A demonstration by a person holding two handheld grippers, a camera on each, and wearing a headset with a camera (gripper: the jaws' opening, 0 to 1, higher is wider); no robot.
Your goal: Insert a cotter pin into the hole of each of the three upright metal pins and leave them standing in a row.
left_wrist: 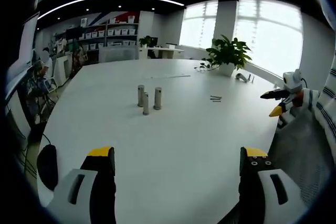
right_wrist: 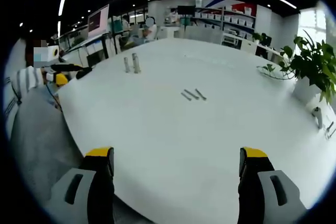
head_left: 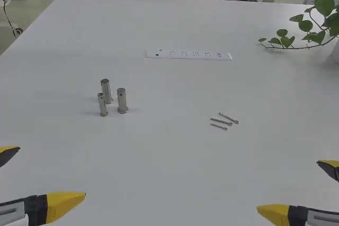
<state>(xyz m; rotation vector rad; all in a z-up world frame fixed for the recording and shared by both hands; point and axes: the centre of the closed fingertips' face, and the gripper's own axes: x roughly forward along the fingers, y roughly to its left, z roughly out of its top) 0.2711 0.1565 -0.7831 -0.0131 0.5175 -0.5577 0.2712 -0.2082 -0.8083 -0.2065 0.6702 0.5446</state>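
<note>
Three upright metal pins [head_left: 110,99] stand close together, left of the middle of the white table [head_left: 169,168]. Three small cotter pins [head_left: 224,121] lie side by side to their right. My left gripper [head_left: 42,175] is open at the near left edge, well short of the metal pins [left_wrist: 148,99]. Over the near right edge my right gripper [head_left: 294,188] is open too, short of the cotter pins [right_wrist: 192,95]. Nothing is between the fingers of either. From the left gripper [left_wrist: 177,153] the right gripper [left_wrist: 270,104] shows off to the right, beyond the cotter pins [left_wrist: 216,98].
A white power strip [head_left: 189,54] lies flat behind the pins, toward the table's far side. A potted green plant [head_left: 312,19] trails over the far right corner. Office shelves and desks stand beyond the table.
</note>
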